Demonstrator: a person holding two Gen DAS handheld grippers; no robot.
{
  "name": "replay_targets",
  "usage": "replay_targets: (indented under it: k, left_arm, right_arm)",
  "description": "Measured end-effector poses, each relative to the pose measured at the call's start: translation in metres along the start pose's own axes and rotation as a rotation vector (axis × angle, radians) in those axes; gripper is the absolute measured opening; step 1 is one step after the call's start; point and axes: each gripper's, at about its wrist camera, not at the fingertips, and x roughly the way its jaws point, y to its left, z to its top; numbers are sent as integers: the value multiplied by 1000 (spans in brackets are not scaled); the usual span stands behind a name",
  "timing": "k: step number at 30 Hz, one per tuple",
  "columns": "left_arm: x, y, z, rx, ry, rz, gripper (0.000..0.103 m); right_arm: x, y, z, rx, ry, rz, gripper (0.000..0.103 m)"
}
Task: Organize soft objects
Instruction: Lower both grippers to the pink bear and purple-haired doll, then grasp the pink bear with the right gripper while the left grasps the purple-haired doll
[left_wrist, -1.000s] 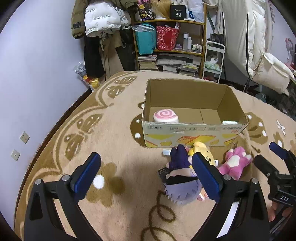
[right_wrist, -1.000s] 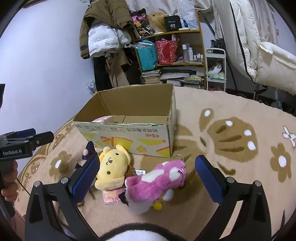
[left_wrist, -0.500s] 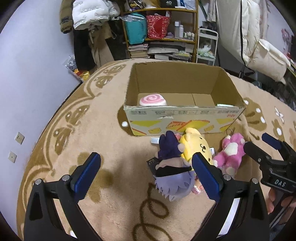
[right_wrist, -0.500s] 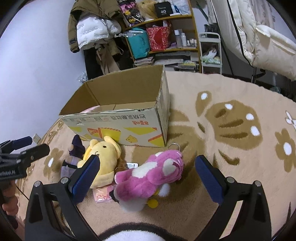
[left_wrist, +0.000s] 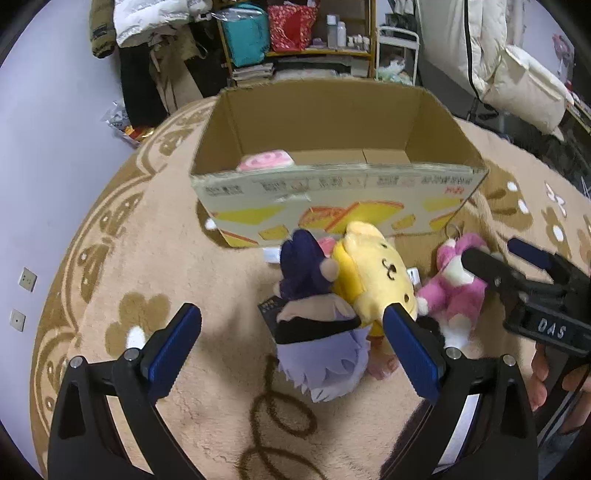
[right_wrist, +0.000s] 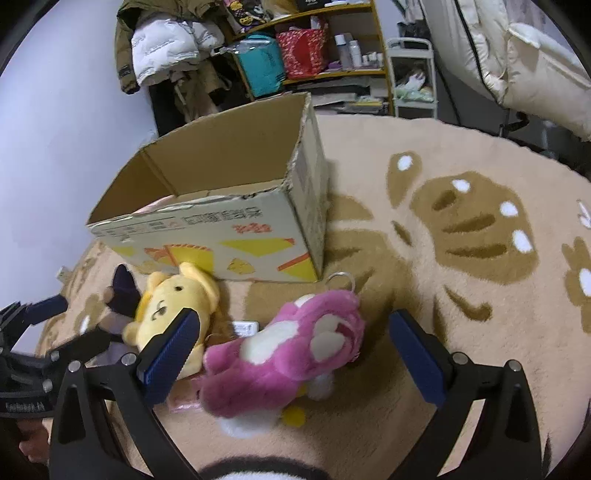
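An open cardboard box (left_wrist: 332, 195) stands on the rug with a pink swirl cushion (left_wrist: 264, 162) inside at its left. In front of it lie a purple-haired doll (left_wrist: 317, 328), a yellow dog plush (left_wrist: 373, 280) and a pink bear plush (left_wrist: 454, 291). My left gripper (left_wrist: 291, 347) is open, its fingers either side of the purple doll. My right gripper (right_wrist: 291, 347) is open, its fingers either side of the pink bear (right_wrist: 291, 350), with the yellow plush (right_wrist: 173, 306) to the left. The box (right_wrist: 221, 229) stands behind them.
A round beige rug (right_wrist: 461, 229) with brown patterns covers the floor. A shelf (left_wrist: 295, 37) with bags and books, hanging coats (right_wrist: 166, 48) and a white duvet (left_wrist: 517, 74) stand behind the box. A wall (left_wrist: 44, 147) is at the left.
Both grippers have moved down and forward toward the plush toys. The left one now straddles the purple doll, the right one straddles the pink bear. The toys have not moved.
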Motion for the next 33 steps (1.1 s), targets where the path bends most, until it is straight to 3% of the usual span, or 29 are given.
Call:
replay_targets:
  k: [10, 14, 18, 29, 31, 33]
  left_arm:
    - [26, -1, -5, 14, 78, 13, 98]
    - [33, 0, -7, 22, 97, 26, 98]
    - [43, 2, -9, 37, 114, 60, 98]
    - [50, 17, -3, -8, 116, 45, 97]
    - [52, 21, -3, -18, 118, 47, 95]
    - [53, 25, -1, -31, 119, 42, 87]
  right_arm:
    - [18, -6, 2, 33, 60, 1, 102]
    - [29, -8, 1, 32, 99, 4, 88]
    - [39, -11, -1, 58, 142, 12, 87]
    - [49, -7, -2, 21, 162, -15, 85]
    - [49, -8, -3, 26, 164, -10, 85]
    - [50, -8, -2, 28, 167, -8, 85]
